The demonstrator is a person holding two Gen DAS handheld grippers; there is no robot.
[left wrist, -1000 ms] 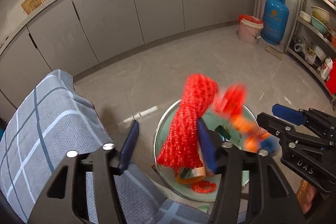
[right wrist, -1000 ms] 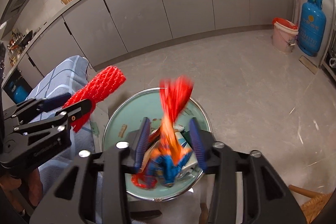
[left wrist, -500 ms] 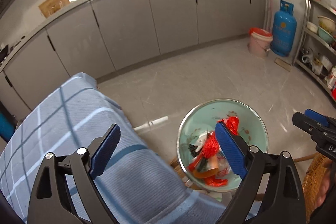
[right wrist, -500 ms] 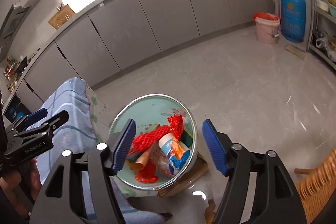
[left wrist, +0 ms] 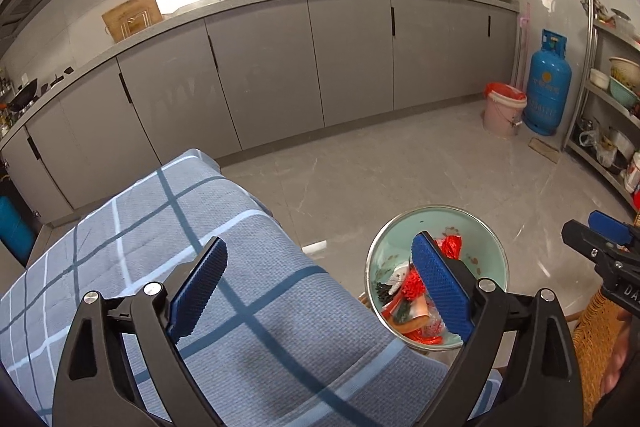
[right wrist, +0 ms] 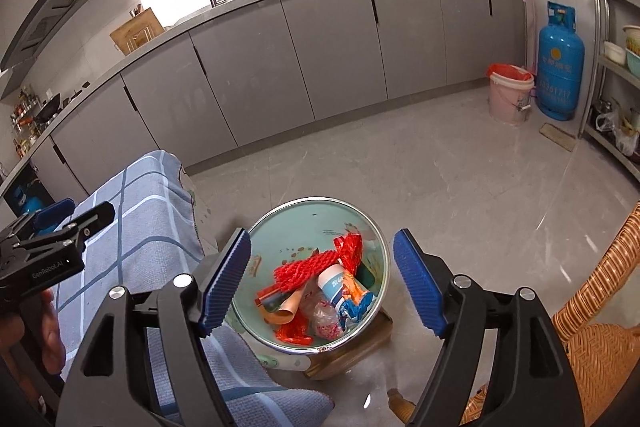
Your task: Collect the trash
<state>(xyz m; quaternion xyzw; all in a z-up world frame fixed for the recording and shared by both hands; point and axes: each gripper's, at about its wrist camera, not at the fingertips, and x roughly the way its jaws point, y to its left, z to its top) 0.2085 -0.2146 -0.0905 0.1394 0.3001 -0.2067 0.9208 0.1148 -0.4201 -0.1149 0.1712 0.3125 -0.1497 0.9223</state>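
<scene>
The trash [right wrist: 316, 291] lay heaped in the pale green basin [right wrist: 304, 227]: a red mesh net [right wrist: 306, 267] across the top, a crinkled red wrapper [right wrist: 350, 249] standing up behind it, a blue and orange packet [right wrist: 348, 293] to its right, and scraps of red plastic low down against the rim. The basin sat on a low wooden stool [right wrist: 352, 355] on the grey floor, just beside the table with the blue checked cloth [left wrist: 224, 307].

My right gripper [right wrist: 322, 281] hung above the basin, its jaws opening, with nothing pressed between the blue pads [right wrist: 416, 287]; the trash showed in the gap, well below them. My left gripper [left wrist: 318, 289] was over the edge of the cloth, spread wide and empty, its right-side pad lying in front of the basin.

Beyond, grey cabinets [left wrist: 260, 67] ran under the counter. A pink bucket [right wrist: 510, 95] and a blue gas cylinder [right wrist: 560, 63] stood by the far wall, and a wicker chair [right wrist: 592, 311] was at my right.
</scene>
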